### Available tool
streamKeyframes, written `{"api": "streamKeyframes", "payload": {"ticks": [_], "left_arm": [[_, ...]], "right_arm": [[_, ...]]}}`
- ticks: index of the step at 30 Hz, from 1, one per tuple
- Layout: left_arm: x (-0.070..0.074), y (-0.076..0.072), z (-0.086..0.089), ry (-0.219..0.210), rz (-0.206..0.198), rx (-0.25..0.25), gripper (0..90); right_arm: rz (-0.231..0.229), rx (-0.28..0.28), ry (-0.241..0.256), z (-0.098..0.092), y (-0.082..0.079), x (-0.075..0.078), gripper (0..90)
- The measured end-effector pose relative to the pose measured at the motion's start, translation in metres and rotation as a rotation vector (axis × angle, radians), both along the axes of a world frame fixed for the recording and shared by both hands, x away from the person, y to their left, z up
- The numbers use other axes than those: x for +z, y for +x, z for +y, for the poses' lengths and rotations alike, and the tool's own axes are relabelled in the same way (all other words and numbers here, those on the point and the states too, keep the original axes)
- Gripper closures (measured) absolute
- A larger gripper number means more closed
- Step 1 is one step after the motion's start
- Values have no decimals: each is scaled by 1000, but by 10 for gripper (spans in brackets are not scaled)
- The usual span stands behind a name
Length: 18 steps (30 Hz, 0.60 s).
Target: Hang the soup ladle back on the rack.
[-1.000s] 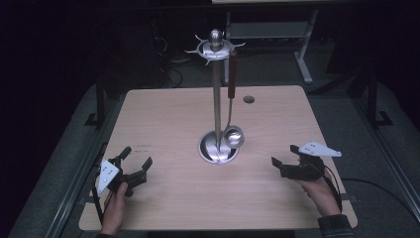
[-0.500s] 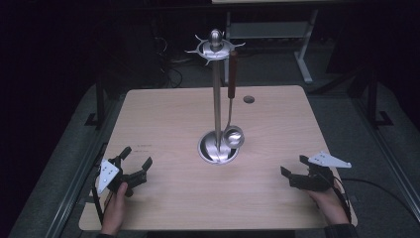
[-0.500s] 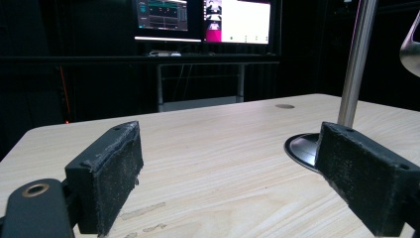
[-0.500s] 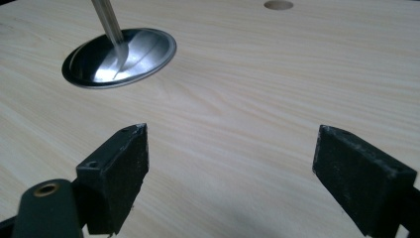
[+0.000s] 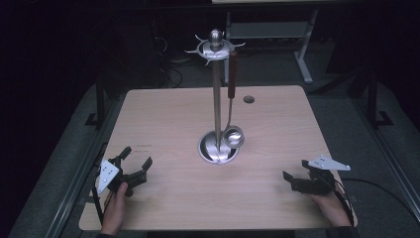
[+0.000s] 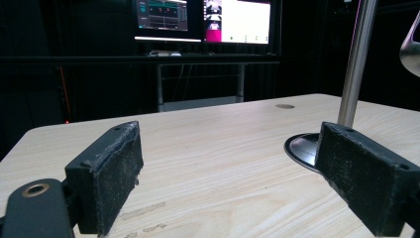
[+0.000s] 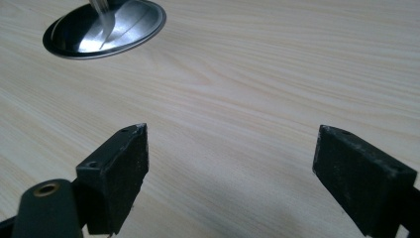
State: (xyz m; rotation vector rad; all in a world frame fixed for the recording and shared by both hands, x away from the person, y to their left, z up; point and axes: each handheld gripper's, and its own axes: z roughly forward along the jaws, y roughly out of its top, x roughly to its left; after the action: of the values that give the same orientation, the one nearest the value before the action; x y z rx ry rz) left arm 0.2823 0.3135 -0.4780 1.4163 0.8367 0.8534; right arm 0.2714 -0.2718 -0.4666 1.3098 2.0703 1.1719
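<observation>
Left gripper (image 5: 135, 167): we see it low over the near left corner of the table (image 5: 163, 119), held in a hand (image 5: 115, 210) that comes in from the bottom edge. Its jaws are spread wide with nothing between them.
Left gripper up close (image 6: 228, 183): in the left gripper view we look between the two black pads at bare wood, with the stand's base just past the right-hand pad.
Right gripper (image 5: 296, 181): we find it near the right front edge of the table, its grey plate on top, its hand (image 5: 333, 208) behind it. Its jaws also stand wide apart and hold nothing.
Right gripper up close (image 7: 230, 178): in the right gripper view we see plain wood grain between the pads, and the round base (image 7: 106, 30) of the stand lies farther off at upper left.
Utensil stand (image 5: 217, 99): we place it upright at the middle of the table, well apart from both grippers, a steel pole on a round shiny base with a spoked hanger ring at the top.
Ladle (image 5: 232, 106): we see it hanging from the ring just to the right of the pole, dark handle up, bowl low and close above the base.
Ladle in the left gripper view: we catch an edge of its bowl (image 6: 411, 47) at the far right, beside the pole (image 6: 356, 64).
Table hole (image 5: 248, 99): we note a small round hole in the far part of the top, to the right of the stand.
</observation>
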Motion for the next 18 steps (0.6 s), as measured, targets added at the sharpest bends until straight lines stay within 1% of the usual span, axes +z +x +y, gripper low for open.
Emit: {"api": "streamKeyframes", "payload": {"ticks": [5, 11, 18], "left_arm": [[0, 0, 0, 0, 0, 0, 106], [0, 0, 0, 0, 0, 0, 106], [0, 0, 0, 0, 0, 0, 106]], "right_arm": [[12, -10, -17, 1, 1, -2, 135], [20, -10, -16, 2, 1, -3, 135], [25, 2, -34, 3, 2, -4, 135]]}}
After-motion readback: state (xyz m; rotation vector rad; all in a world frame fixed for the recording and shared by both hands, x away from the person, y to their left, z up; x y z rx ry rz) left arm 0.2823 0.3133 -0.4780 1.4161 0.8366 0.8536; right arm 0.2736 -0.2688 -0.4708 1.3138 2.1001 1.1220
